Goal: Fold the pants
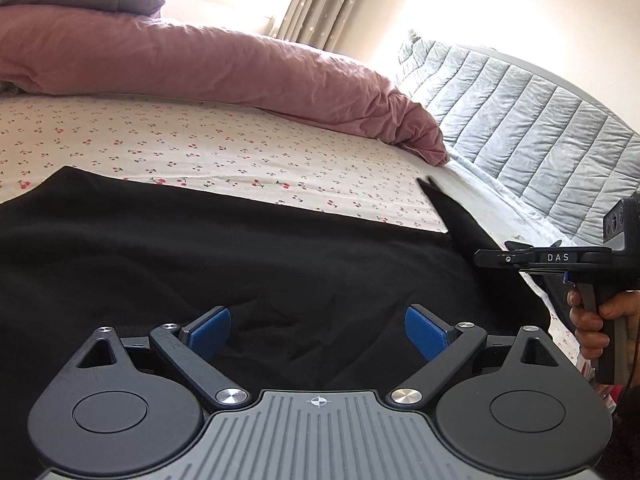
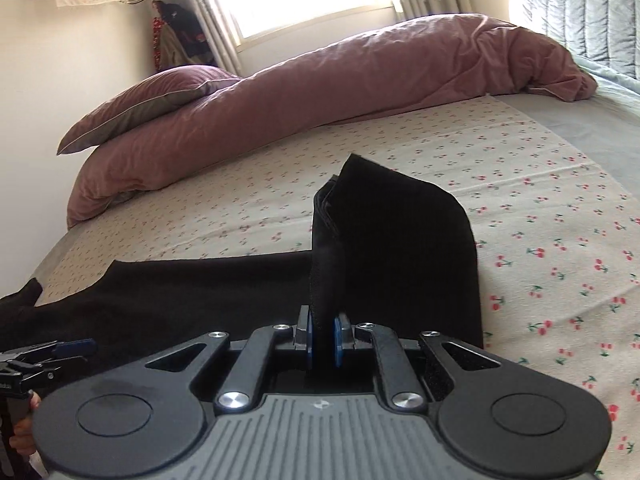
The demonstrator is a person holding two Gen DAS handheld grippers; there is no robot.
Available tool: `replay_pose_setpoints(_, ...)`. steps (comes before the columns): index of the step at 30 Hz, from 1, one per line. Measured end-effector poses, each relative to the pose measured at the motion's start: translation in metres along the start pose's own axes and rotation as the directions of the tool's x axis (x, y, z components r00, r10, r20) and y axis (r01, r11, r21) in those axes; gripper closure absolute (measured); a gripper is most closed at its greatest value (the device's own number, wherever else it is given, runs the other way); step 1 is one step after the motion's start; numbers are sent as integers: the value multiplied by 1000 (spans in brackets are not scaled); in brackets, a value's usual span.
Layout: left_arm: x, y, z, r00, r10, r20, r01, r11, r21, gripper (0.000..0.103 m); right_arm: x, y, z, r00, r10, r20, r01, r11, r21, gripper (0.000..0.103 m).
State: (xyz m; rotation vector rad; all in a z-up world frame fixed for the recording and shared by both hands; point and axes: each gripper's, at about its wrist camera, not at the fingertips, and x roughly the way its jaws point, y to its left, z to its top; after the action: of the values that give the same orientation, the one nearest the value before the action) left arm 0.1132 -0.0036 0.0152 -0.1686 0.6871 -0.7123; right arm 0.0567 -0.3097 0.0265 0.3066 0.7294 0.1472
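The black pants [image 1: 240, 256] lie spread along the near edge of the bed [image 1: 224, 152], on its cherry-print sheet. The right gripper [image 2: 323, 340] has its jaws clamped on one end of the pants, lifting that fold off the sheet. The left gripper [image 1: 318, 330] hovers over the cloth, jaws apart and holding nothing.

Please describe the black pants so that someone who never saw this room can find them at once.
Look at the bed with the cherry-print sheet. The black pants lie on its near side, one end lifted in the right gripper. They are the only black cloth there; the duvet behind is dusty pink.
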Motion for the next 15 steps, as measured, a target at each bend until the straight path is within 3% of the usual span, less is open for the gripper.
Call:
replay_pose_setpoints(5,3,8,0,999,-34,0,34,997,-68,9,31,40,-3,988,124,-90,-126,992,-22,91)
replay_pose_setpoints(11,8,23,1,997,-78,8,79,980,-184,15,58,72,-9,961,208,-181,-213,977,-11,91)
replay_pose_setpoints(14,15,33,1,993,-117,0,112,957,-266,22,64,78,-14,947,235,-220,-239,971,7,80)
replay_pose_setpoints(15,19,36,1,991,-130,-8,122,948,-293,26,63,78,-14,938,257,-233,-260,965,19,71)
